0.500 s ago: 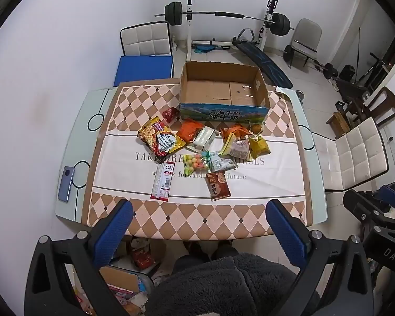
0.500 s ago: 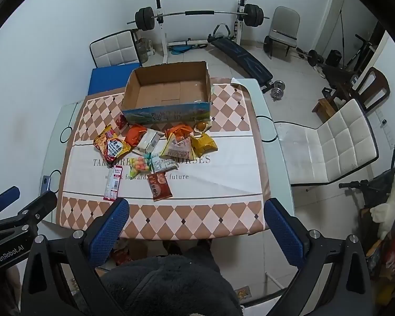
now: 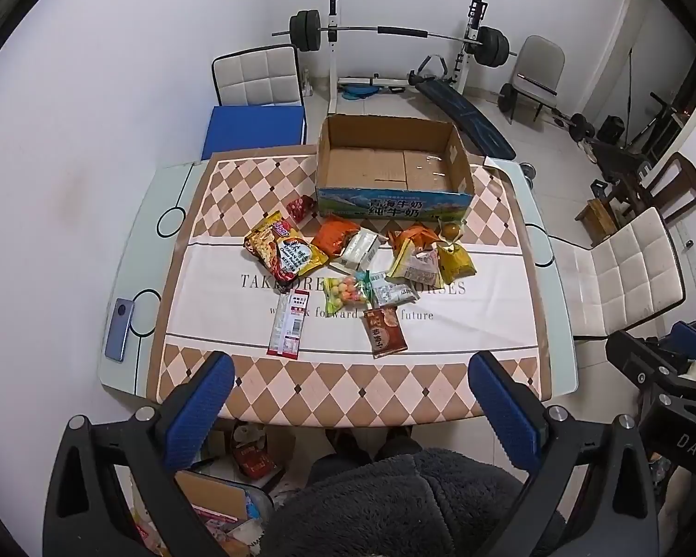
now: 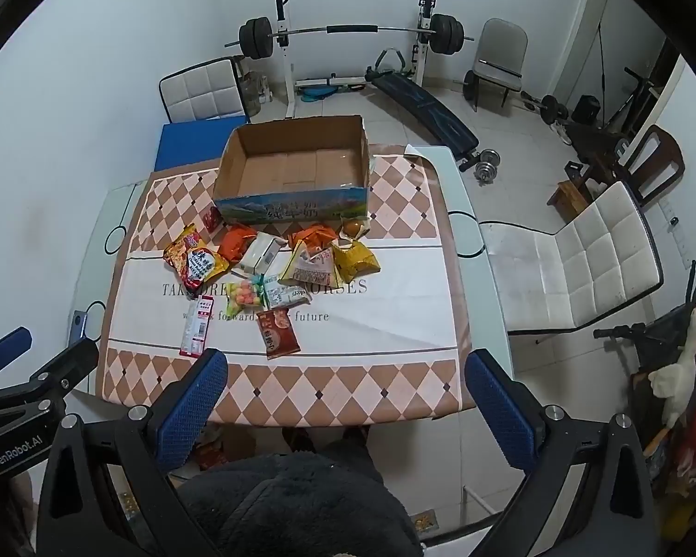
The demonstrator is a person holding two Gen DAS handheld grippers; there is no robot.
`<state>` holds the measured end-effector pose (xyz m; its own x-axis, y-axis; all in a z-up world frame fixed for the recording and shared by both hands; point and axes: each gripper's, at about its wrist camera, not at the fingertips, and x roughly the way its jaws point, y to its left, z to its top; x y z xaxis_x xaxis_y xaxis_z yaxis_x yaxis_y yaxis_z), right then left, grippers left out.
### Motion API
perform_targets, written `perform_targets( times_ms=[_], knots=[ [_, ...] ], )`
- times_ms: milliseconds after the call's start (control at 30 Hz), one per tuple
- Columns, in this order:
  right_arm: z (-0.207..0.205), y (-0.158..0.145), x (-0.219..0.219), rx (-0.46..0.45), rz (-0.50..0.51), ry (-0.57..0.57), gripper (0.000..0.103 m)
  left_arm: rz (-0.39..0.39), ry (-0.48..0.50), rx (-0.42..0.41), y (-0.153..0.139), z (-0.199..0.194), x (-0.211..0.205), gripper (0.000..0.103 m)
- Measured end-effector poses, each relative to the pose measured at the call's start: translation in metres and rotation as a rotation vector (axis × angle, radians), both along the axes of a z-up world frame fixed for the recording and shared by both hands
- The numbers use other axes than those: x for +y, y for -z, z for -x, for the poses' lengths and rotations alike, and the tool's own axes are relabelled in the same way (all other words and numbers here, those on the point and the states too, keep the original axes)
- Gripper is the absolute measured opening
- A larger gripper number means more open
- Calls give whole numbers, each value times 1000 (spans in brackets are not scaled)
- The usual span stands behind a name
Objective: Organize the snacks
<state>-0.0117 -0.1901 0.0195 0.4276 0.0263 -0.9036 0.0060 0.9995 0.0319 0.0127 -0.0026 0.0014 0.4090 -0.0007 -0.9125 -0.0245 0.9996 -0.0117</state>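
An open, empty cardboard box (image 3: 394,169) (image 4: 297,167) stands at the table's far side. Several snack packets lie in front of it: a yellow-red noodle bag (image 3: 283,250) (image 4: 195,262), an orange packet (image 3: 335,237), a white packet (image 3: 359,250), a brown packet (image 3: 385,329) (image 4: 278,333), a long white-red stick pack (image 3: 288,322) (image 4: 196,330), a candy bag (image 3: 345,290) and a yellow packet (image 3: 457,262) (image 4: 357,262). My left gripper (image 3: 350,411) is open and empty, high above the near table edge. My right gripper (image 4: 348,406) is open and empty, likewise held high.
The table (image 3: 130,250) carries a checked cloth (image 3: 348,390). A phone (image 3: 119,329) lies at its left edge. White chairs (image 3: 621,274) stand right and behind. A barbell rack (image 3: 394,42) is at the back wall. A box of clutter (image 3: 218,506) sits on the floor.
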Motion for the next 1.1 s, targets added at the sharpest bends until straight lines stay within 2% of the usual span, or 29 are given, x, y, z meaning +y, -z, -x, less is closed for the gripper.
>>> perform_targets(
  times_ms=[1100],
  knots=[
    [0,-3,1,-10,11,-2,103,-6,-1,-21,-10,6,4,103]
  ],
)
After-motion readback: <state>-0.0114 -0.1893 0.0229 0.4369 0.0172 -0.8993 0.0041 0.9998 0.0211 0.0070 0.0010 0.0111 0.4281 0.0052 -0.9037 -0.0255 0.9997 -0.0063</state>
